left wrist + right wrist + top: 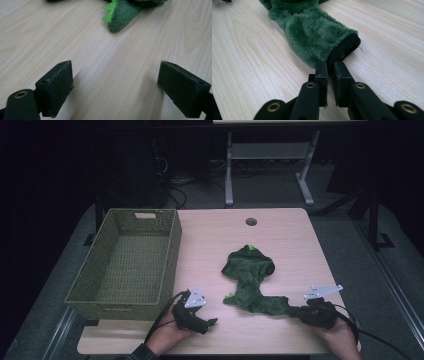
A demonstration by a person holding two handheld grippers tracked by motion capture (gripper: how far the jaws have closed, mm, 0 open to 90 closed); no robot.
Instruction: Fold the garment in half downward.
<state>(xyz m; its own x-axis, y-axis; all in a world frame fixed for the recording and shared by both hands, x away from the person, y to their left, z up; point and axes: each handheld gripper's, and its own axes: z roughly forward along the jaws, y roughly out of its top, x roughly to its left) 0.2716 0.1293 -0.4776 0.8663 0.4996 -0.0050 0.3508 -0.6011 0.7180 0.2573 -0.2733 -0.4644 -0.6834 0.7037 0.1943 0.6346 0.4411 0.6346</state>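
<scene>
Grasp step in hand: right tongs (330,67) nipped together on the black cuff edge of the green plush garment (252,280), at the end farthest from the wicker basket (131,262). Pads pinching only the rim of the cuff, little fabric between them. Left tongs (113,87) spread wide apart, empty, hovering low over bare counter (295,240) on the basket side of the garment, with a light green felt spike (110,12) of the plush lying just beyond them.

Garment sprawled flat on the counter, well apart from the basket, hood end away from the person, one sleeve stretched toward the right tongs. Basket upright with nothing seen inside.

Likely next: a second hold with the left tongs on the near fold or spike edge, then a lift and a carry toward the basket, or a fold first. Calls for a firm bite before lifting; so shallow a pinch on the cuff rim could slip once the plush hangs free.
</scene>
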